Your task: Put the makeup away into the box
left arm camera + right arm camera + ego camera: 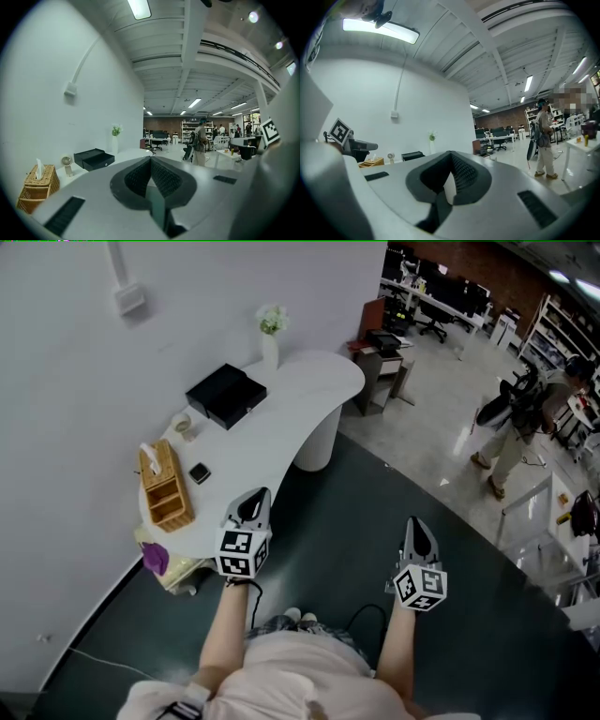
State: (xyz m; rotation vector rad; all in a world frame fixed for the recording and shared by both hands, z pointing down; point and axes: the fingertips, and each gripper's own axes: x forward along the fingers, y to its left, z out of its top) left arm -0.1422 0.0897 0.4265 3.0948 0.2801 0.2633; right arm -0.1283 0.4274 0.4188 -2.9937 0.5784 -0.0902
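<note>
Open office; white worktop [291, 418] upper left of frame. Box [225, 395] mid-worktop. Dark compact [199, 472], likely makeup, beside basket [165, 486]. Probably light, rigid, slick: pinch across edges. Left gripper [253, 503], right gripper [417, 531] clenched, empty.

Pale top [281, 676], b/w marker cubes [242, 554]

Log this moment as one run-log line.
stage: not started | left hand-held gripper: shut, empty | right hand-held gripper: shut, empty | black box: on table, untouched | small black case: beside wicker basket
</note>
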